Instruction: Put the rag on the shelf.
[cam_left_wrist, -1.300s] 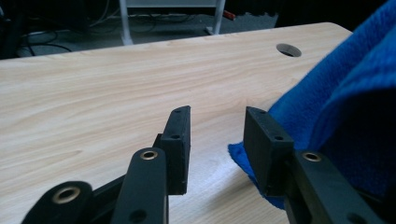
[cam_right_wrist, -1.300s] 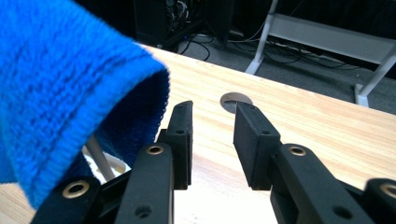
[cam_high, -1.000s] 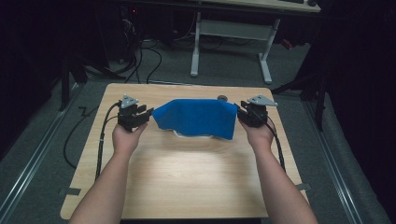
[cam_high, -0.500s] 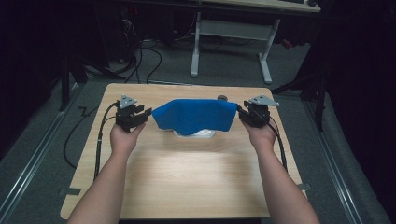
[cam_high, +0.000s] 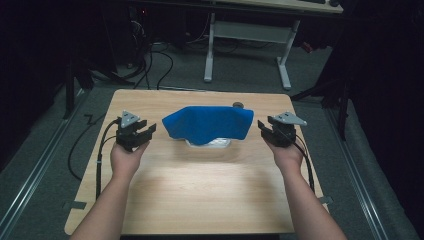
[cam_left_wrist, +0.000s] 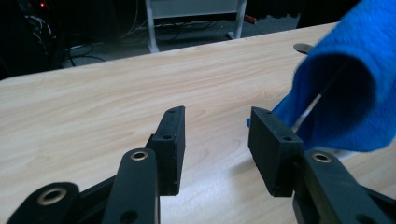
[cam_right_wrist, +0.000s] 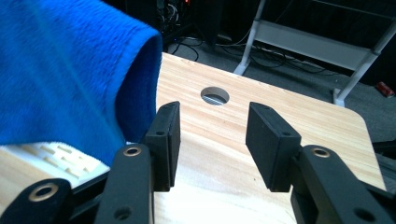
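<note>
A blue towel (cam_high: 207, 125) hangs draped over a white slatted object (cam_high: 209, 143) at the middle of the wooden table (cam_high: 200, 195). My left gripper (cam_high: 149, 131) stands just off the towel's left end, its jaws wide and bare after just opening. In the left gripper view, my left gripper (cam_left_wrist: 215, 135) has only tabletop in its gap, with the towel (cam_left_wrist: 345, 93) beside the right jaw. My right gripper (cam_high: 264, 129) stands off the towel's right end, also just opened. Its view has my right gripper (cam_right_wrist: 212, 135) open on nothing, with the towel (cam_right_wrist: 60, 70) and white slats (cam_right_wrist: 56, 156) to the left.
A round cable hole (cam_high: 238, 105) sits in the table behind the towel's right end. Beyond the table's far edge stands a grey desk frame (cam_high: 210, 55), with cables on the floor (cam_high: 150, 60). Bare wood lies between my forearms.
Both grippers have let go of the towel's ends and drawn outward, left to the left and right to the right. The towel now rests draped by itself.
</note>
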